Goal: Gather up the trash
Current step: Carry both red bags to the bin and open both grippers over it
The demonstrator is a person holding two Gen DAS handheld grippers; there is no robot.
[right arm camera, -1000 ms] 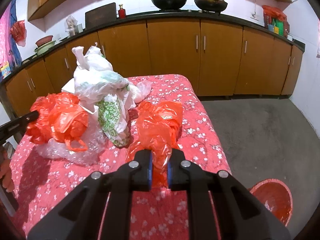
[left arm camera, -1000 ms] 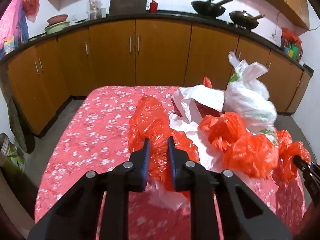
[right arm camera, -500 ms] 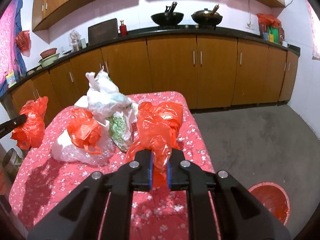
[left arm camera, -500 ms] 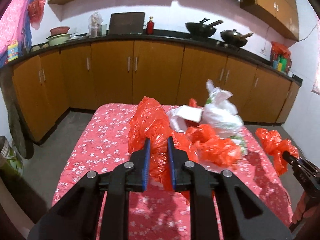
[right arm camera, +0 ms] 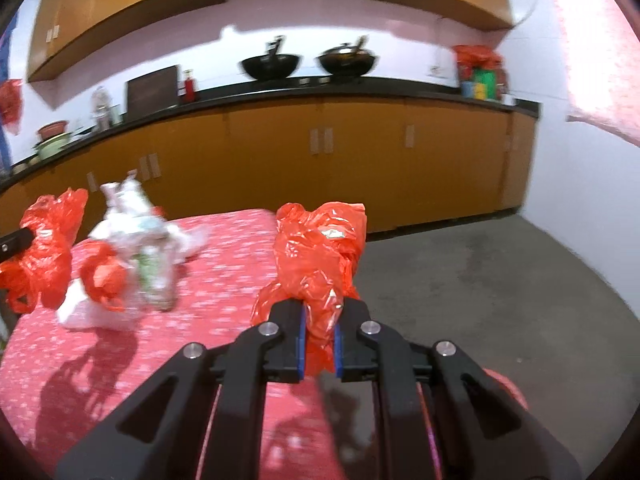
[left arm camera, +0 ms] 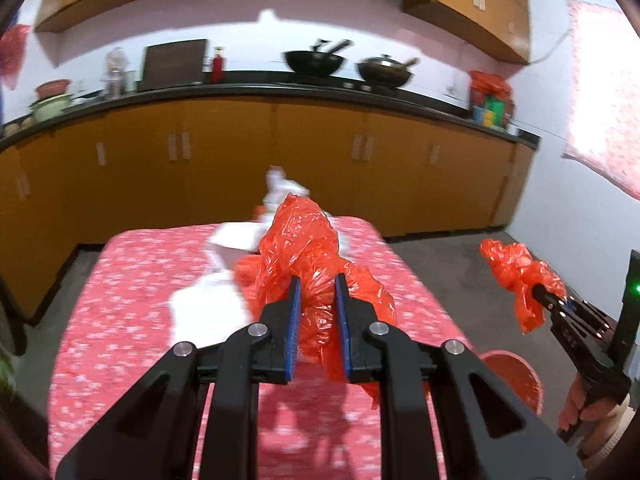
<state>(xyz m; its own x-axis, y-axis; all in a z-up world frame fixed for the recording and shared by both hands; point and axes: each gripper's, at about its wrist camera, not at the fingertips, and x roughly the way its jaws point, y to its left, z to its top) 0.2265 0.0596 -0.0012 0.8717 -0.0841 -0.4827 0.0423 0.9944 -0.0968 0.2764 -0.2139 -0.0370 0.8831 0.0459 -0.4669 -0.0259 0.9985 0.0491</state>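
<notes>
**Two red bags lifted clear, bin within reach**

The left tool is clamped on a crumpled red plastic bag, which bulges up between the blue pads and hangs a little below them. The right tool is likewise closed on a second red bag, its neck pinched tight. A second ago both bags sat low among the pile on the bench; now each is raised off the flowered cloth and the tools have pulled back, so the pile looks smaller and farther off. In the left wrist view the right tool and its bag hang out over the bare floor, beyond the bench edge.

That reads as pickup done and carry under way. A red bin stands on the floor just past the bench's near right corner, below the right tool, the likely drop point.

On the bench remain a white plastic bag, a small red bag and clear wrapping beside it, so more collecting is left.

Both tools point forward, roughly level, toward the cabinets. The right hand shows low at the frame edge, wrapped round its handle.
</notes>
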